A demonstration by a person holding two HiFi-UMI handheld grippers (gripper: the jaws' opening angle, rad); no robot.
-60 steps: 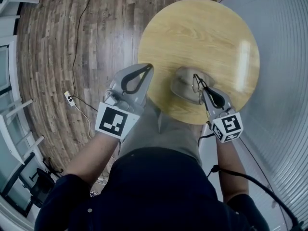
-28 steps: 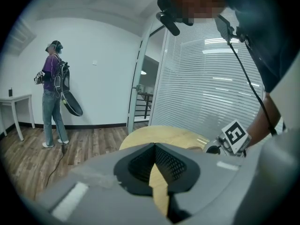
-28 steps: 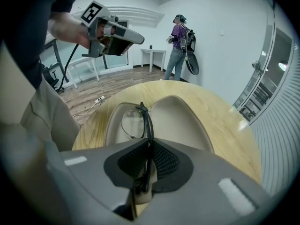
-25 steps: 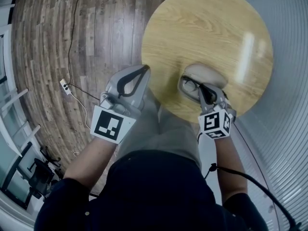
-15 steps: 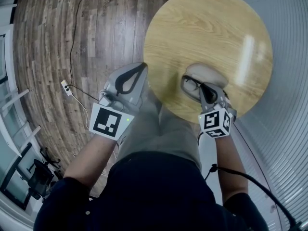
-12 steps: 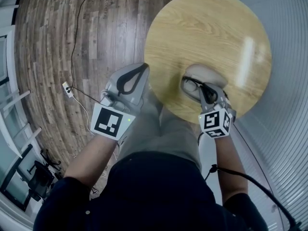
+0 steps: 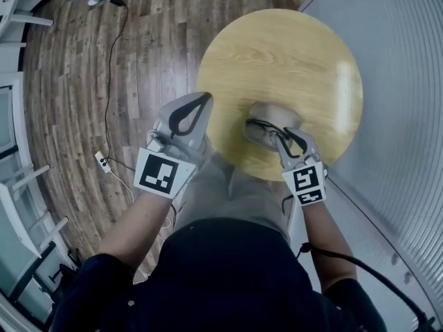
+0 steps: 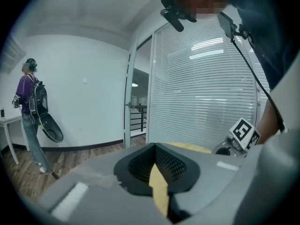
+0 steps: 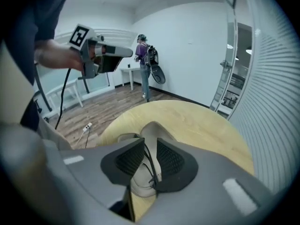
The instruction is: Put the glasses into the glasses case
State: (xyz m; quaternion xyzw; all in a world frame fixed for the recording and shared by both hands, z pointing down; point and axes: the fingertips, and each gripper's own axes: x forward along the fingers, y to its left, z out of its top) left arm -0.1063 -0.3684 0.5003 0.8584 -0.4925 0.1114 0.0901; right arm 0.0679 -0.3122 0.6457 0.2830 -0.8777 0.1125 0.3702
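An open beige glasses case (image 7: 275, 111) lies near the front edge of the round wooden table (image 7: 277, 54). Black-framed glasses (image 7: 259, 128) hang low over the case's near left part. My right gripper (image 7: 282, 136) is shut on one thin temple arm. In the right gripper view that arm (image 9: 151, 172) runs between the black pads (image 9: 171, 161), with the case (image 9: 140, 186) right beneath. My left gripper (image 7: 206, 97) is shut and empty, held in the air off the table's left edge, and it shows at the upper left of the right gripper view (image 9: 115, 53).
A wall of white blinds (image 7: 394, 116) runs close along the table's right side. A power strip (image 7: 102, 161) and cable lie on the wooden floor to the left. White furniture legs (image 7: 28, 185) stand at far left. A person (image 9: 145, 62) stands far across the room.
My right gripper has brought the glasses from upright over the case's right side down over its near left part. The left gripper has barely moved. The head camera has shifted.
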